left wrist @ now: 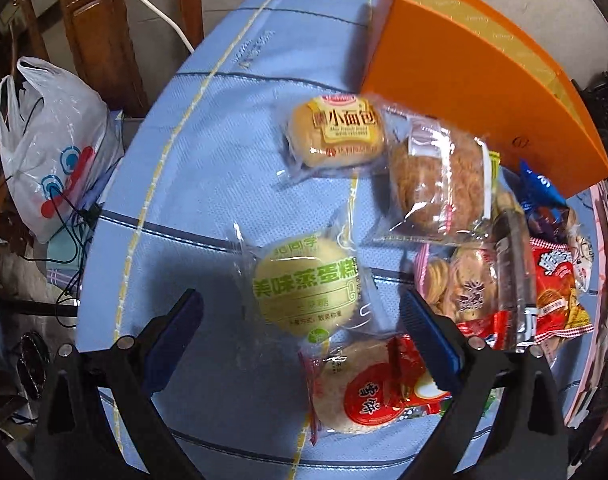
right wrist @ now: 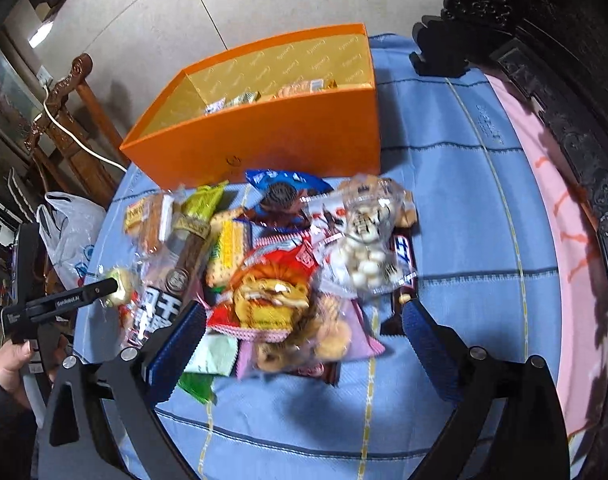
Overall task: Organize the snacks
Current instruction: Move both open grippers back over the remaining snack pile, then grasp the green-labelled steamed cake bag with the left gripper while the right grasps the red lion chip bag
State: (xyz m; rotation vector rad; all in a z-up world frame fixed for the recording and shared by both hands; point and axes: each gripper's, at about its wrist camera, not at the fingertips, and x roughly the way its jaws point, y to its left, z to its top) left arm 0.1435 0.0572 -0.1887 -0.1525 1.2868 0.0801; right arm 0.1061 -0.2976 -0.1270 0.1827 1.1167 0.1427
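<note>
In the left wrist view my left gripper [left wrist: 305, 322] is open over the blue tablecloth. A round steamed cake in a green-printed wrapper [left wrist: 304, 292] lies between its blue pads, touching neither. A red rice-cracker packet [left wrist: 359, 392] lies just below it. A small bread [left wrist: 335, 132] and a floss bread [left wrist: 435, 176] lie beyond, by the orange box [left wrist: 483, 76]. In the right wrist view my right gripper [right wrist: 305, 340] is wide open above a heap of snacks, over a red-and-yellow packet [right wrist: 272, 296] and a bag of cookies [right wrist: 319, 336]. The orange box [right wrist: 264, 136] holds a few small packets.
The heap also has a blue cookie packet [right wrist: 284, 188], a bag of white balls [right wrist: 363, 256] and a chocolate bar [right wrist: 403, 260]. A white plastic bag [left wrist: 52, 152] and a wooden chair [left wrist: 96, 20] stand off the table's left edge. Dark carved furniture [right wrist: 563, 80] lines the right.
</note>
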